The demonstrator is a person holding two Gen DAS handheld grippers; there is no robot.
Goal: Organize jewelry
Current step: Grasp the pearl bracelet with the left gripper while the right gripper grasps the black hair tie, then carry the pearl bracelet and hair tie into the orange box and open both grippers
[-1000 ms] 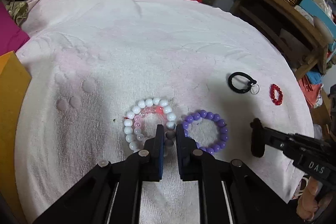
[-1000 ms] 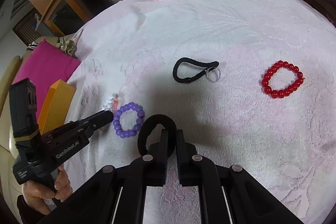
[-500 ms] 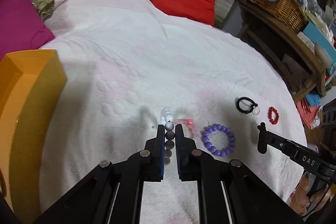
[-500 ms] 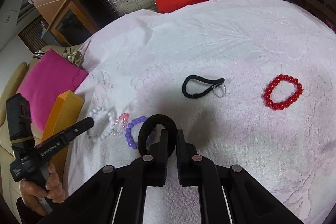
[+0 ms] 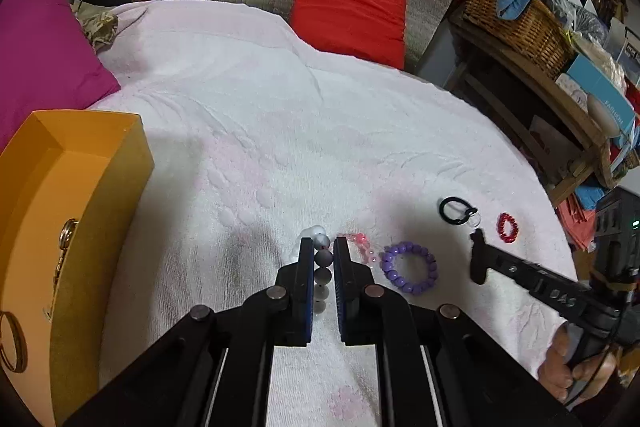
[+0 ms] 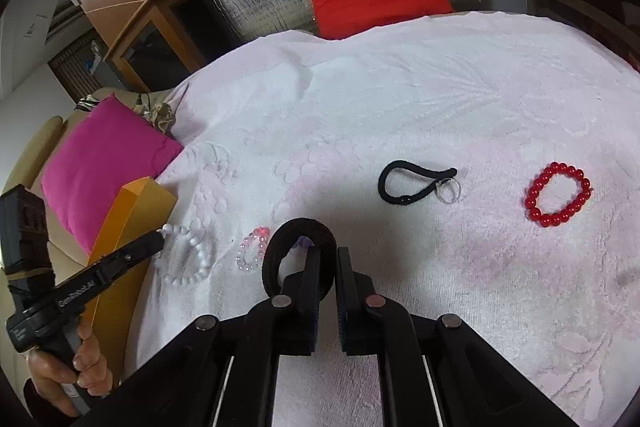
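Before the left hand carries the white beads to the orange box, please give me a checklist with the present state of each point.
1. Left gripper fingers shut on the white bead bracelet: ok.
2. Bracelet fully off the white towel: cannot tell; its lower beads hang close to the cloth.
3. Orange box open on top: ok.
4. Free room inside the box: ok; only gold pieces lie there.
5. Pink bead bracelet not caught on the white one: ok, they lie apart.
6. Right gripper out of the way, shut on the black hair band: ok.
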